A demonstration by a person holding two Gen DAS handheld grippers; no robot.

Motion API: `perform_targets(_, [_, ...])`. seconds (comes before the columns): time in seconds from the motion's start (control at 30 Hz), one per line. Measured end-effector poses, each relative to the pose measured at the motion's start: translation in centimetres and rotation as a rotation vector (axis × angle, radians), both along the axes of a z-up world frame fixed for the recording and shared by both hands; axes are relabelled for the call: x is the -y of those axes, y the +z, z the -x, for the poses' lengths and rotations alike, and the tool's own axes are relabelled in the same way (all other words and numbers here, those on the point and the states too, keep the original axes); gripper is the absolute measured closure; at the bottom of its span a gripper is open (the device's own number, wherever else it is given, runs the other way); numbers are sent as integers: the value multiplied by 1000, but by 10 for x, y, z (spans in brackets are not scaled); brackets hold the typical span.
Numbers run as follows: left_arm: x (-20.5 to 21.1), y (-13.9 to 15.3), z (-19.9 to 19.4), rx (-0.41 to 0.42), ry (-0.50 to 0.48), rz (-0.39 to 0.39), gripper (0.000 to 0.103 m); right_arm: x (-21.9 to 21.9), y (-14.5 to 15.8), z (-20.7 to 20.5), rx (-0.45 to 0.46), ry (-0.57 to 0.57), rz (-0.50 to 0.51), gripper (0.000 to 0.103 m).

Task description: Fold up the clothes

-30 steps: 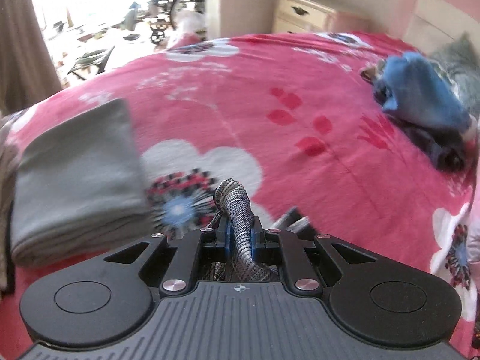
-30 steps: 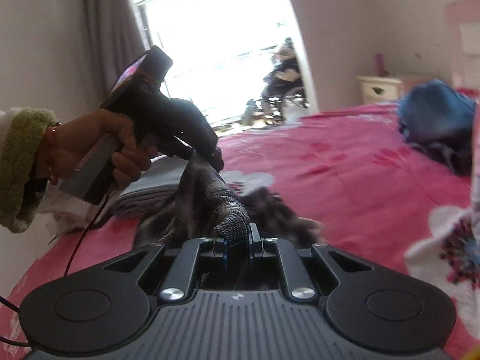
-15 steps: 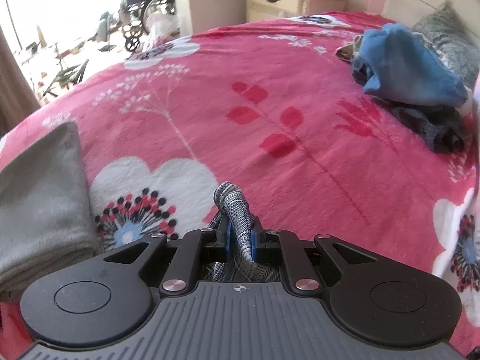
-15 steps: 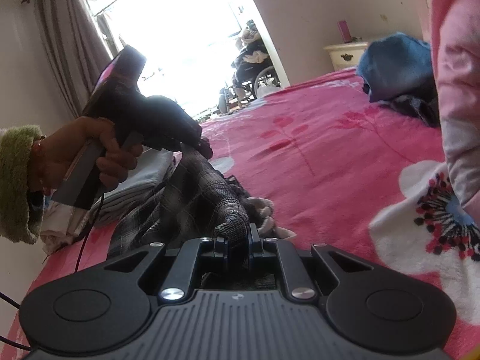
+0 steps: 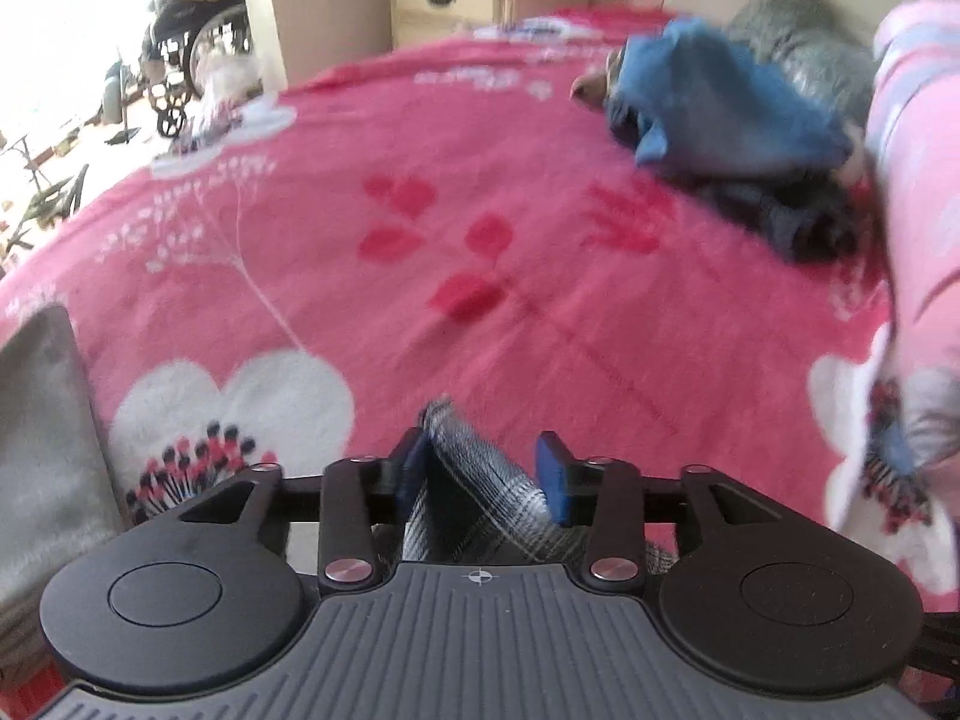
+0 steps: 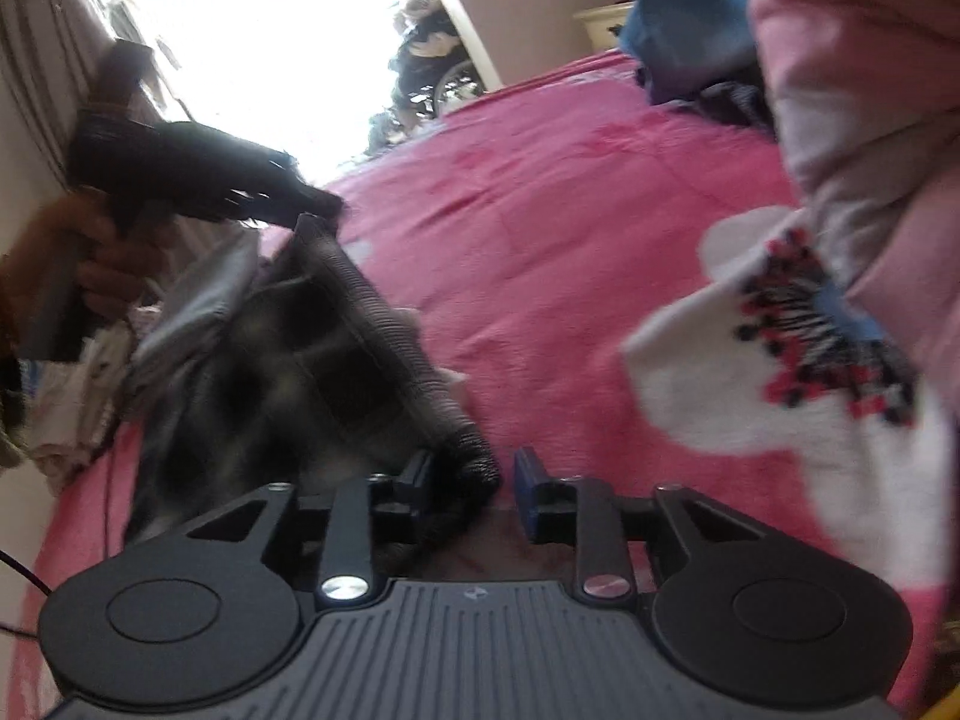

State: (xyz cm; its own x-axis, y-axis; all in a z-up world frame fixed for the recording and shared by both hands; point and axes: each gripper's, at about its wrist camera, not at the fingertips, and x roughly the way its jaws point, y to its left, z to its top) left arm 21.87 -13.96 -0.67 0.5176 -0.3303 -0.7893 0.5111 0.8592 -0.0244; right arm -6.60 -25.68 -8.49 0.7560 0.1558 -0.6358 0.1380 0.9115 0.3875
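A grey plaid garment (image 6: 312,360) hangs crumpled over the pink flowered bedspread (image 5: 480,210), stretched between both grippers. In the left wrist view my left gripper (image 5: 483,468) has its jaws opening. A fold of the plaid (image 5: 474,480) leans on the left pad, and a gap shows at the right pad. My right gripper (image 6: 474,480) is opening too, with the plaid's ribbed edge (image 6: 468,456) against the left finger and clear of the blue right pad. The right wrist view also shows my left gripper (image 6: 324,210) at the garment's far corner, held by a hand (image 6: 102,258).
A folded grey garment (image 5: 42,450) lies at the bed's left edge. A heap of blue and dark clothes (image 5: 720,120) sits at the far right beside a grey pillow (image 5: 804,48). Pink flowered bedding (image 5: 918,210) rises at the right. A nightstand (image 5: 444,0) and a wheelchair (image 5: 192,60) stand beyond.
Both grippers were shut on the plaid garment; now their jaws stand apart and the cloth sits loose between them. Both hands have sunk toward the bed.
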Motion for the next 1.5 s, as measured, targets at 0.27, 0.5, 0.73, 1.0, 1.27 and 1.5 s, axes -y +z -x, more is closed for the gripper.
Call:
perform_targets(0.27, [-68,52,32,90,99,186,56,4,55,-4,83,80,236,73])
perform_targets(0.5, [-123,32,105,11,117,131,57,-52,104,-84,195,428,308,91])
perform_targets(0.73, [-126,-22,166,30,100,18,57,-96,55,-122,104,554,549,96])
perform_targets(1.0, [-145,-38,159,98,157,-15,57,-74,69,-118,109,439,533,100])
perform_targets(1.27, [-155,-59,124,103,248,8,56,-81,31,-164,88,500,546,100])
perform_targets(1.5, [-173,-67,121,72,310,98,53,-30,35,-171,77,346,384,98])
